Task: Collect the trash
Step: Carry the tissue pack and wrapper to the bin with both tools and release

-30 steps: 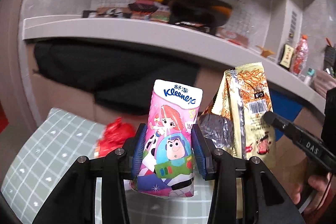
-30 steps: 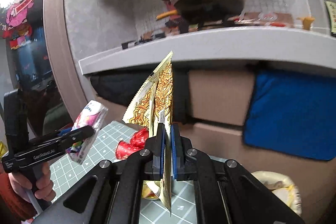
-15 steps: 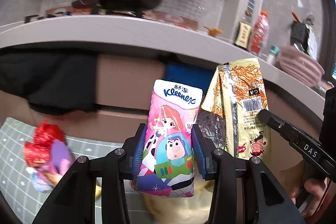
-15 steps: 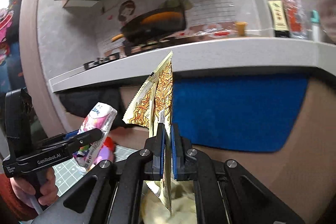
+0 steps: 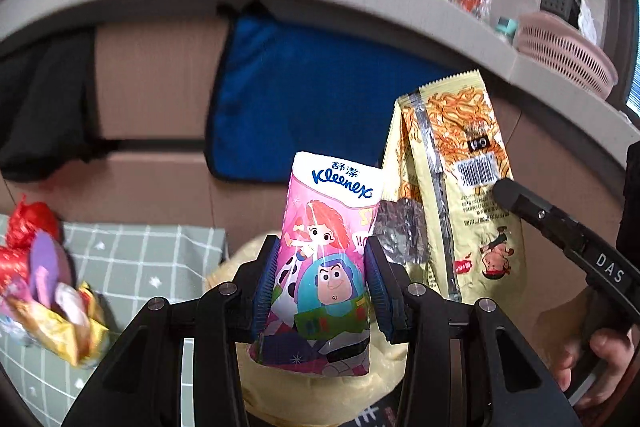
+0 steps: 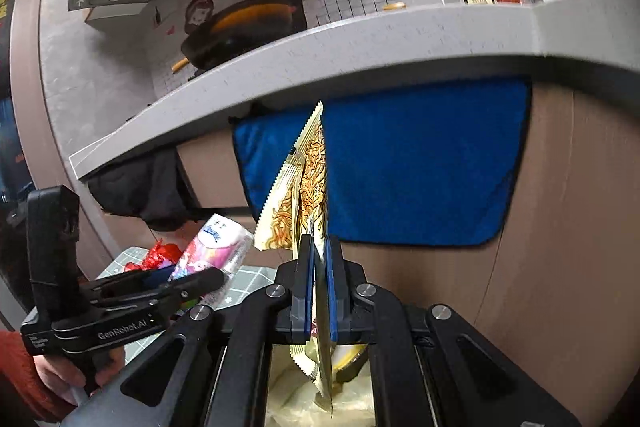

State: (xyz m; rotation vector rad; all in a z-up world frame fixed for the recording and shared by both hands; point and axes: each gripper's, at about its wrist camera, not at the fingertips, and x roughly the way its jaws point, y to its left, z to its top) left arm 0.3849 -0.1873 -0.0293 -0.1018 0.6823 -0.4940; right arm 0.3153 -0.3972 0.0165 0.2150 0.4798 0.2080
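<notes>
Two pieces of trash are held, one per gripper. The left gripper [image 5: 320,291] has its blue-padded fingers [image 5: 265,287] closed about halfway against the sides of a pink Kleenex tissue pack with cartoon print [image 5: 326,263], upright in the air. The right gripper [image 6: 318,291] is pinched nearly closed on a flat yellow-gold instant-noodle wrapper [image 6: 308,187], held edge-on and upright just beside the tissue pack. Both hang over a pale yellow plastic bag [image 5: 320,393] just past the right edge of the grey-green checked table mat [image 5: 136,259]. One heap of leftover wrappers, red, purple and yellow [image 5: 40,279], lies at the mat's left edge. Compared with a second ago, both grippers have swung right: the black cloth [image 5: 44,107] has slid to the left and the single blue towel [image 6: 420,163] hanging under the grey counter edge [image 6: 360,47] now fills the background, with the bag directly beneath.
</notes>
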